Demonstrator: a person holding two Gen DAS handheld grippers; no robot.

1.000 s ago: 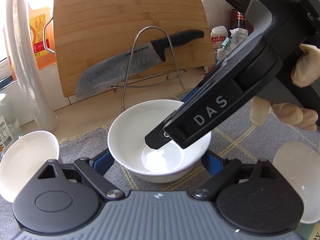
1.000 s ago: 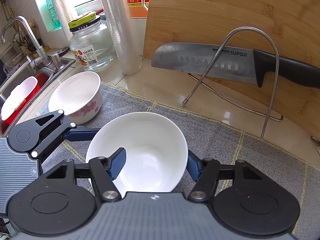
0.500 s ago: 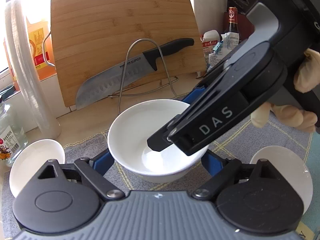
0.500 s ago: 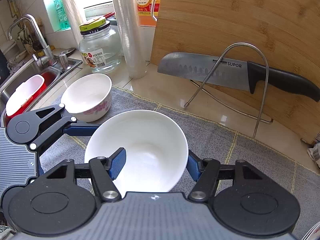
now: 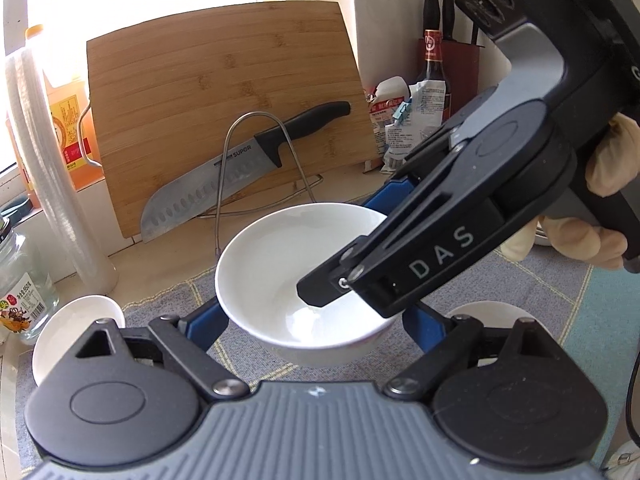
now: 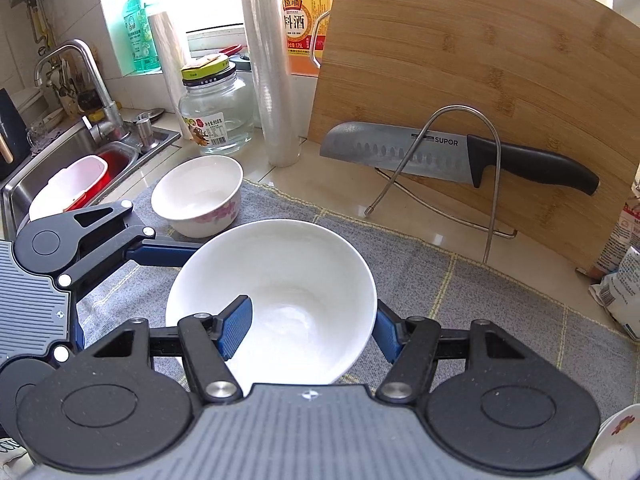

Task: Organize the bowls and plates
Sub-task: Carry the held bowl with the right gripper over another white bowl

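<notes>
A plain white bowl [image 5: 280,264] [image 6: 288,280] hangs a little above the grey checked mat [image 6: 460,292], held from two sides. My left gripper [image 5: 314,320] is shut on it, with a blue pad against each outer side. My right gripper [image 6: 311,332] is shut on the bowl's wall, its left pad [image 6: 236,328] inside the bowl and the other pad outside the right rim. In the left wrist view that gripper reaches in from the right, held by a gloved hand [image 5: 576,236]. A second bowl with pink flowers [image 6: 196,196] [image 5: 76,320] stands on the mat's left end.
A bamboo cutting board [image 6: 480,80] leans at the back with a knife [image 6: 440,148] in a wire rack [image 6: 492,184]. A glass jar [image 6: 216,120], a film roll [image 6: 272,80] and the sink [image 6: 80,160] are to the left. White dishes [image 5: 488,312] [image 6: 616,440] lie at the right.
Both grippers have risen together with the white bowl, which keeps its place between the fingers. The board, knife and counter now sit farther away and lower in both views.
</notes>
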